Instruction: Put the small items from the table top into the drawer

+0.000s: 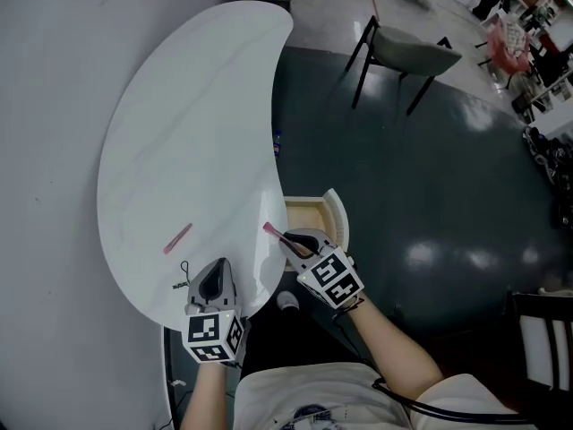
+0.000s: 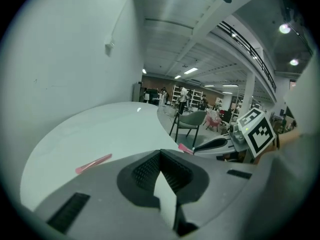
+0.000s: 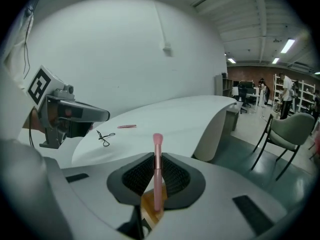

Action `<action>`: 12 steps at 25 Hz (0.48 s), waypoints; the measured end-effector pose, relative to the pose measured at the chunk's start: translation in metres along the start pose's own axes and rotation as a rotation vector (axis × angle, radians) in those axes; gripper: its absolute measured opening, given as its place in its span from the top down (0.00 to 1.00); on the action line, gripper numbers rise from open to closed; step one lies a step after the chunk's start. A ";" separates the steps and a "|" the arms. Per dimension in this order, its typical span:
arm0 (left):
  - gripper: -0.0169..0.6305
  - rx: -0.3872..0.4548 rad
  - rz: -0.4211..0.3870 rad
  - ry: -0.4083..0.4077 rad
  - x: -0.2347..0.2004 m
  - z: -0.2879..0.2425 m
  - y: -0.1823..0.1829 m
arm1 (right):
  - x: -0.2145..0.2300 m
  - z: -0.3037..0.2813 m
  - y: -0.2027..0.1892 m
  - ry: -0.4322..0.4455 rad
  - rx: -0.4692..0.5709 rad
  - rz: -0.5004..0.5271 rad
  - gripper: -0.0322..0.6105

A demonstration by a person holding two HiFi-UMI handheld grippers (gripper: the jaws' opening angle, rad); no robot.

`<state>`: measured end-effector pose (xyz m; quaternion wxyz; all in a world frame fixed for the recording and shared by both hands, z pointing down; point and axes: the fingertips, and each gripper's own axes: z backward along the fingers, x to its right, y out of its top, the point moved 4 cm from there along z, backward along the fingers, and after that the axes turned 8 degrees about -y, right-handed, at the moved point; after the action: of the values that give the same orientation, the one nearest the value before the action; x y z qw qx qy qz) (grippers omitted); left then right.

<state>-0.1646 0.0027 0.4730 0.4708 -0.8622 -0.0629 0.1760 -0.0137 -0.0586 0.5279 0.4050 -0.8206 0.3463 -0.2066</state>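
While a pink brush (image 3: 158,156) is clamped in the right gripper (image 1: 292,240) at the table (image 1: 197,106) edge, beside the open drawer (image 1: 313,215), the left gripper (image 1: 215,276) is held with jaws together, empty. 1 pink stick (image 1: 177,238) and 1 black wire item (image 1: 183,272) are noted on the table.

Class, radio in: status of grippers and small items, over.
Left gripper shut, empty. Right gripper shut on pink brush. Pink stick on table; drawer open.

Table top (image 1: 179,133): white, smooth, faint sheen. Drawer (image 1: 304,218) at the table's edge: pale, matt, wood-look interior. Floor (image 1: 430,204) beside the table: dark, glossy, reflecting lamps. Pink brush (image 3: 158,176): smooth handle. Right gripper (image 3: 157,158): matt grey plastic shell; pads (image 3: 176,176) black, ribbed.
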 end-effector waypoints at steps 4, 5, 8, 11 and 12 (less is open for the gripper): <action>0.94 -0.032 -0.046 -0.070 0.013 -0.020 0.003 | 0.014 0.014 -0.013 -0.073 0.008 -0.088 0.86; 0.94 -0.038 -0.056 -0.083 0.015 -0.024 0.004 | 0.017 0.016 -0.016 -0.087 0.014 -0.111 0.86; 0.94 -0.059 -0.085 -0.121 0.020 -0.041 0.005 | 0.028 0.020 -0.023 -0.143 0.026 -0.165 0.86; 0.94 -0.084 -0.109 -0.161 0.024 -0.058 0.006 | 0.038 0.021 -0.032 -0.213 0.022 -0.223 0.86; 0.94 -0.090 -0.118 -0.175 0.026 -0.064 0.006 | 0.041 0.021 -0.036 -0.240 0.015 -0.250 0.86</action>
<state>-0.1180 -0.0437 0.4934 0.4337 -0.8588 -0.1620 0.2196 0.0415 -0.0618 0.5472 0.4206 -0.8731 0.1890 -0.1585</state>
